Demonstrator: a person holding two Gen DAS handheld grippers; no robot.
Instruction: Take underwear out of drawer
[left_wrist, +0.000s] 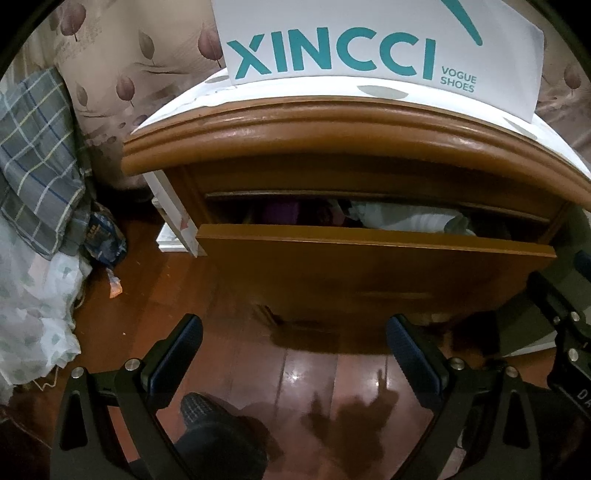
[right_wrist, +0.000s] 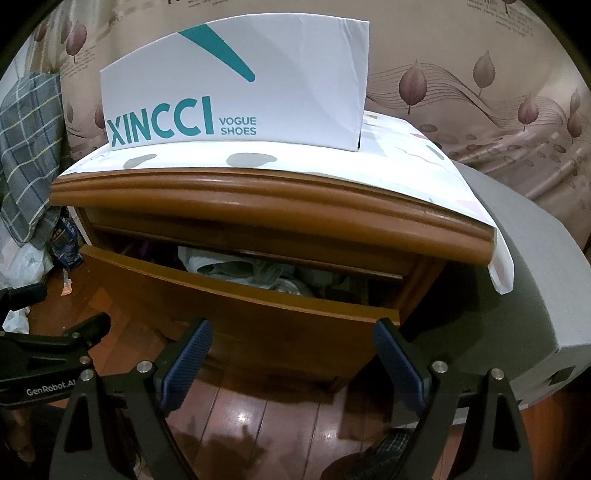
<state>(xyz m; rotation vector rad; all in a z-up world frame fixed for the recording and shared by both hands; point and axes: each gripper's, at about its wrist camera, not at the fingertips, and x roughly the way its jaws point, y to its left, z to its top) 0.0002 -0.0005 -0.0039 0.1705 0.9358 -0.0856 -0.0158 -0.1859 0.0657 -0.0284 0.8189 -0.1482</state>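
Underwear could not be picked out for certain: inside the drawer (right_wrist: 236, 314) lay a jumble of cloth, with purple fabric (left_wrist: 280, 212) toward the left and pale, crumpled white-grey pieces (right_wrist: 236, 271) toward the middle and right, all half hidden in shadow under the cabinet's top rail. The wooden cabinet (right_wrist: 258, 206) filled most of both views, its top covered by a white spotted cloth (right_wrist: 406, 166) on which a white XINCCI shoe box (right_wrist: 258, 81) stood. The drawer was pulled partway out, its plain brown front tilted toward the cameras. A grey box (right_wrist: 535, 288) sat just right of the cabinet, and plaid fabric (left_wrist: 37, 155) hung at the left above the glossy wooden floor (left_wrist: 314, 376). The left gripper (left_wrist: 293, 332) hovered low before the drawer front, its jaws spread wide and holding nothing. The right gripper (right_wrist: 291, 336) hung likewise close to the drawer's front, jaws wide apart and empty, not touching the cloth.
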